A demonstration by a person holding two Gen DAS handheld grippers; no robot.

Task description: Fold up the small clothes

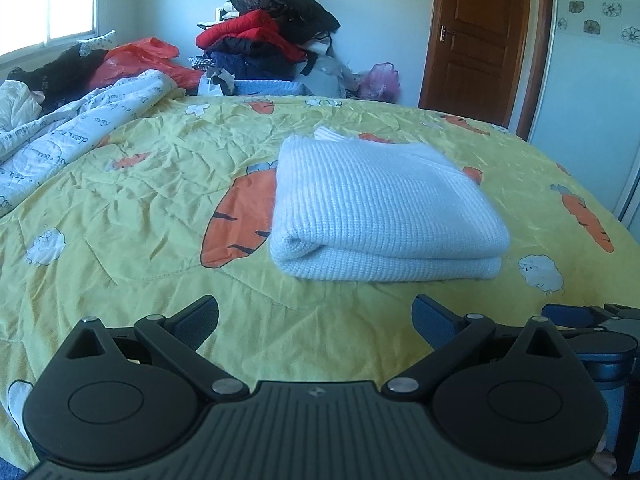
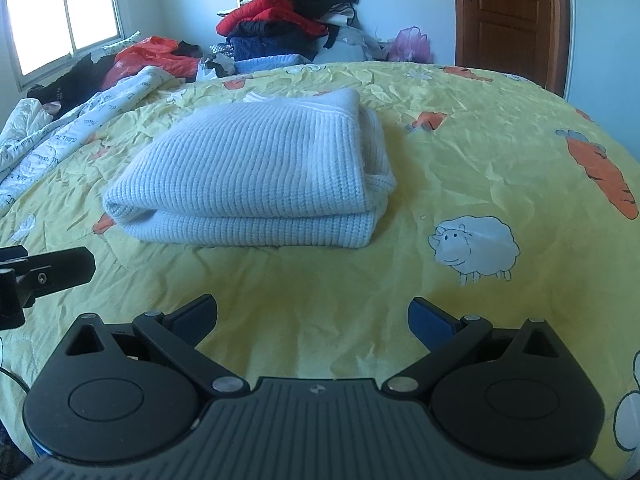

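Left claw [image 1: 316, 316]: jaws spread wide, nothing between them, held low over the near part of the bed [image 1: 160, 184]. Its two fingers [image 1: 198, 314] point toward the folded garment without touching it. Right claw [image 2: 312, 316]: jaws likewise spread wide and empty, also apart from the garment. In the left wrist view, part of the right claw shows at the right edge; in the right wrist view, a finger of the left claw shows at the left edge, so the two claws sit side by side.

White knit sweater [image 1: 380, 208]: folded into a thick rectangular bundle of stacked layers, rounded fold edge facing the claws, lying flat on the bed just beyond both claws. In the right wrist view the sweater [image 2: 260, 176] lies ahead and to the left of the claw; in the left wrist view it lies ahead and slightly to the right.

Bed cover: yellow, wrinkled, printed with orange carrots [image 1: 240, 220] and white sheep [image 2: 474, 246]; one large carrot lies just beside the sweater's left edge, partly under it.

White printed quilt [image 1: 60, 140]: bunched along the far left side of the bed, well apart from the sweater. Red plastic bag [image 1: 136, 58] and dark clothing lie behind it, below the window [image 2: 64, 16].

Pile of clothes [image 1: 272, 36]: black, red and dark blue garments stacked against the far wall beyond the bed. Pink bag [image 2: 412, 44] beside the pile. Brown wooden door [image 1: 480, 36]: closed, at far right.
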